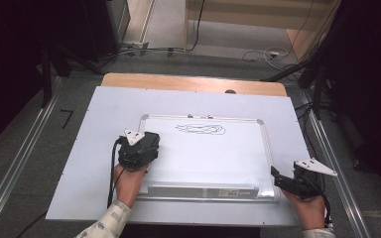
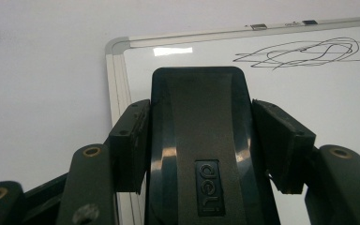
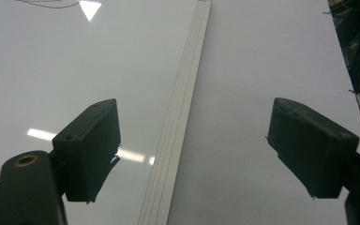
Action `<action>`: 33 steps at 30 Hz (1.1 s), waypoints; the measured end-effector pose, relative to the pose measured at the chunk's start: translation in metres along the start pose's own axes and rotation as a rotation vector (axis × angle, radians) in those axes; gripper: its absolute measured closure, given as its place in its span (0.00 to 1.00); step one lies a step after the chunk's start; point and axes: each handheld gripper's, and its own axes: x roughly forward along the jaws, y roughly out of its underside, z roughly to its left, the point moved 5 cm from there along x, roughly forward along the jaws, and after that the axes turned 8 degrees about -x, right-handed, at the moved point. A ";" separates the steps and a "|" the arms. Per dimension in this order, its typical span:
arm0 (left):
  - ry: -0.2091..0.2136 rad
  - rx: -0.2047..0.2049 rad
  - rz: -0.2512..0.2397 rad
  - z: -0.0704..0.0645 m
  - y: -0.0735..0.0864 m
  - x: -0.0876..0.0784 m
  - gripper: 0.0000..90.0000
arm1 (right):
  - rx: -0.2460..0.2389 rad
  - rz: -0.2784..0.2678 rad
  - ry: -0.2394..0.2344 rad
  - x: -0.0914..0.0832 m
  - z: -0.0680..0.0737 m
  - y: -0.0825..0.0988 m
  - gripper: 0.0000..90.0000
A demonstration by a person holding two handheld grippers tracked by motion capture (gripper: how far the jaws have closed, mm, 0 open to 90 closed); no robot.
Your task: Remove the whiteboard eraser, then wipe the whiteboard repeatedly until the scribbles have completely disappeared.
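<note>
On the pale tabletop (image 1: 79, 163) lies a silver-framed whiteboard (image 1: 203, 153) bearing a black scribble (image 1: 201, 129); the left gripper (image 1: 139, 148) pinches a black plastic eraser (image 2: 199, 150) well short of it, so tilting may miss ink; the right gripper (image 1: 297, 181), jaws spread, steadies nothing, so the board could slide.

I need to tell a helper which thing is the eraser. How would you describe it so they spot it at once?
Start at the whiteboard lying flat on the table. Over its left part the left gripper is shut on the eraser, a dark, glossy, round-cornered block. It sits below and left of the black scribble, and its top bears a small raised brand plate.
</note>
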 end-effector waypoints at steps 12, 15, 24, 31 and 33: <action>0.025 0.014 0.003 -0.012 -0.008 0.006 0.45 | 0.003 -0.002 0.002 -0.001 -0.001 0.001 0.18; 0.033 0.017 0.000 -0.016 -0.010 0.008 0.45 | 0.007 -0.002 0.002 -0.002 -0.001 0.001 0.18; 0.034 0.043 0.003 -0.024 -0.021 0.015 0.45 | 0.009 -0.007 0.003 -0.003 -0.003 0.001 0.18; 0.049 0.038 0.015 -0.029 -0.029 0.025 0.45 | 0.005 -0.008 0.004 -0.002 -0.003 0.000 0.18; 0.052 0.038 0.016 -0.030 -0.030 0.026 0.45 | 0.003 -0.012 0.005 -0.003 -0.003 0.000 0.18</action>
